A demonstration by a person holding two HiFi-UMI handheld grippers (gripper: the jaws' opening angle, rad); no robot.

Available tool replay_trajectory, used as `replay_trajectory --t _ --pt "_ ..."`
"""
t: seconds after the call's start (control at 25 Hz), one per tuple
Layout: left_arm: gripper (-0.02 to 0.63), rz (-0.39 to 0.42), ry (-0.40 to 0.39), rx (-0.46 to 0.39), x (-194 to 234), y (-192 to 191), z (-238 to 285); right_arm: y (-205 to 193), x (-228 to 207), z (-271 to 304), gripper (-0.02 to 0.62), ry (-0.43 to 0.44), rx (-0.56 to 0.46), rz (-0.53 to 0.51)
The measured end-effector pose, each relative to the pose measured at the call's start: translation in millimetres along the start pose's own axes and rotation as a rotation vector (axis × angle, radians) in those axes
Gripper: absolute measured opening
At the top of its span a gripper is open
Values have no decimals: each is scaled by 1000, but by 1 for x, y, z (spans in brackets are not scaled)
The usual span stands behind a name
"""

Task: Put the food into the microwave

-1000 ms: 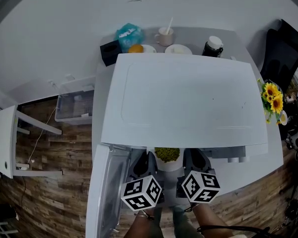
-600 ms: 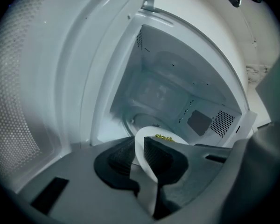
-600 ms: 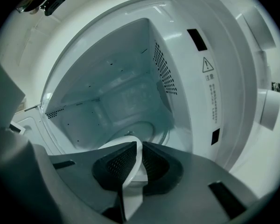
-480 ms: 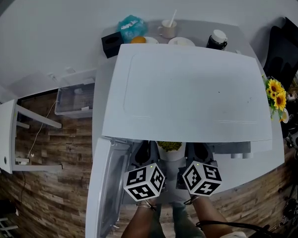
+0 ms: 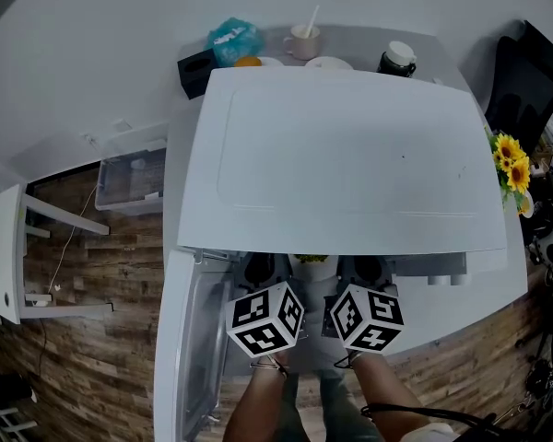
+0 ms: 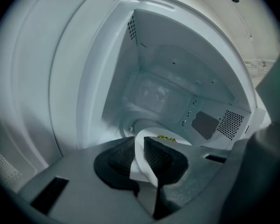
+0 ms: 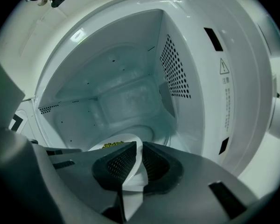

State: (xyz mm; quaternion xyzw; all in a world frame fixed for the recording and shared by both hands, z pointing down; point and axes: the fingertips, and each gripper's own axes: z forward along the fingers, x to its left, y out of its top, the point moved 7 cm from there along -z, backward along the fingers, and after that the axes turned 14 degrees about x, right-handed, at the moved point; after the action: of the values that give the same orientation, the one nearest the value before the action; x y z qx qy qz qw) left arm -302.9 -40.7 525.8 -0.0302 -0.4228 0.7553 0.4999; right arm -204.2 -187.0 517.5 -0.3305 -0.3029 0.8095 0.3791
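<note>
- L tongs (image 6: 140, 155): pressed onto the rim of the white bowl (image 6: 149, 141), rim wall pinched between the two black pads.
- R tongs (image 7: 136, 164): same, pinching the opposite side of the rim, one pad inside and one outside.
- Green food (image 7: 113, 144): small heap in the bowl, seen just past the pads in both gripper views.
- Bowl pos: at the mouth of the microwave (image 5: 350, 164), carried between both tongs. In head view only a sliver shows under the front edge of the top, at 6 o'clock of the casing. Can't tell if it touches the cavity floor.
- Cavity: white and lit; perforated vent (image 7: 175, 69) on the wall at 3 o'clock in the R gripper view.
- Door (image 5: 189, 339): swung open, at 7 o'clock of the casing.
- Marker cubes sit side by side, close but apart, forearms below them at 6 o'clock.
- Bench (image 5: 493, 288) behind the microwave, 12 o'clock: black box (image 5: 195, 67), teal bag (image 5: 235, 40), cup with spoon (image 5: 304, 40), dark jar w/ white lid (image 5: 397, 60).
- Sunflowers (image 5: 514, 168) at 3 o'clock, off the bench edge.
- Clear plastic bin (image 5: 129, 178) on the wood floor at 9 o'clock.
</note>
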Motion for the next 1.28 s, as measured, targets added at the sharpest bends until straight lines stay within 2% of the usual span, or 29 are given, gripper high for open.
replay_trajectory --t 0.48,0.72,1.0,1.28 --pt "63 6 12 -11 1 4 12 7 1 11 51 -17 -15 8" --pt "63 11 20 -34 0 8 13 5 0 15 51 -21 16 3" --pt "63 35 52 -44 -3 5 9 3 -3 10 51 -46 1 -28" --pt "64 32 50 -45 -6 -1 -4 -1 -2 0 51 -46 13 -55"
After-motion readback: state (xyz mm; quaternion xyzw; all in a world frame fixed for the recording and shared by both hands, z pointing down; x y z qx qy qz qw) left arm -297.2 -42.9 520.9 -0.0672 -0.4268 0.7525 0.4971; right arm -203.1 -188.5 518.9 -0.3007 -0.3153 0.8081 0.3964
